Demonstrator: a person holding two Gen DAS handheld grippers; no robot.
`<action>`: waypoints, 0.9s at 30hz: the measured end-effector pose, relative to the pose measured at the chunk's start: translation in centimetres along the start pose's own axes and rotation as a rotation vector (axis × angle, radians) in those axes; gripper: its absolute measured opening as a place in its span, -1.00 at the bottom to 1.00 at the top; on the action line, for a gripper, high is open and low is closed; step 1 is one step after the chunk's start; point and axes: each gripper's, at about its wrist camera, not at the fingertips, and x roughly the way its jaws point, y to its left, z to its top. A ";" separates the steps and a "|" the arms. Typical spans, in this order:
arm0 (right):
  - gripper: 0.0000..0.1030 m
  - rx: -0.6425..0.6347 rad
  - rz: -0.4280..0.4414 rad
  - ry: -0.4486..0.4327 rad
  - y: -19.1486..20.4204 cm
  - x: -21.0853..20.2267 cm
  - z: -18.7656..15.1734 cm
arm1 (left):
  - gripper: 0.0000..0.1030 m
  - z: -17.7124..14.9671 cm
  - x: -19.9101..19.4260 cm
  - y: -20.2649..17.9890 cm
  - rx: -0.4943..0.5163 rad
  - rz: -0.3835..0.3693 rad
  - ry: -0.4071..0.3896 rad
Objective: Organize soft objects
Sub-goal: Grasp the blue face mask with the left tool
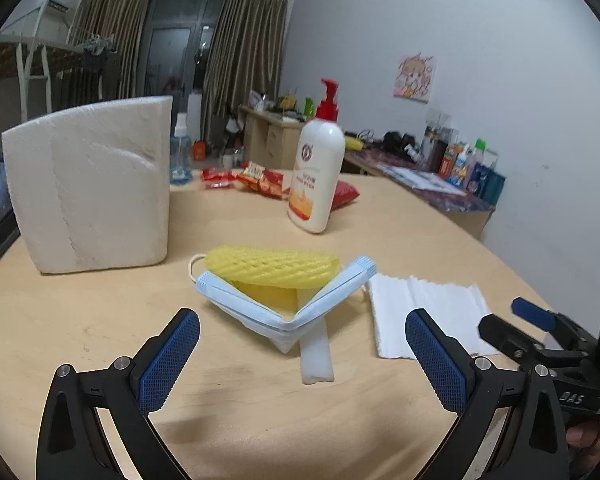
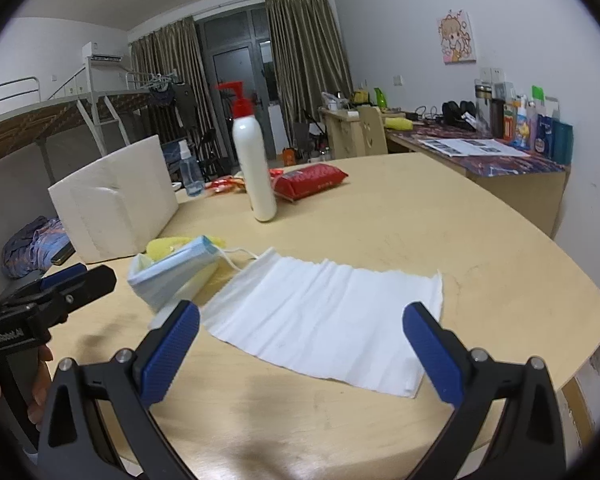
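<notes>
fingers (image 1: 172, 360): left gripper (image 1: 302, 360) wide, empty; right gripper (image 2: 300, 354) wide, empty. blue face mask (image 1: 260, 308), frame centre on desk (image 1: 100, 340), folded over yellow foam net (image 1: 272, 266). white tissue (image 2: 328, 320) just beside. all light, limp; pinch at edges.

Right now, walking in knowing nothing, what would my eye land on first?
Probably the yellow foam net lying in a folded blue face mask mid-table, straight ahead of the open left claw. Beside it lies a flat white paper towel, in front of the open right claw. Behind stand a white foam block and a red-capped pump bottle.
</notes>
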 end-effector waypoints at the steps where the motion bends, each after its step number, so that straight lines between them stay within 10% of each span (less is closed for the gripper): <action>1: 0.99 0.002 -0.001 0.002 -0.2 0.1 0.0 | 0.99 0.0 0.6 0.0 -0.005 0.013 0.019; 14: 0.99 0.015 0.011 0.021 -1.4 1.3 0.4 | 0.97 -0.3 4.0 1.1 -0.089 0.087 0.092; 27: 0.99 -0.002 0.008 0.063 -1.2 2.6 0.3 | -0.17 -0.6 5.4 1.7 -0.118 0.009 0.162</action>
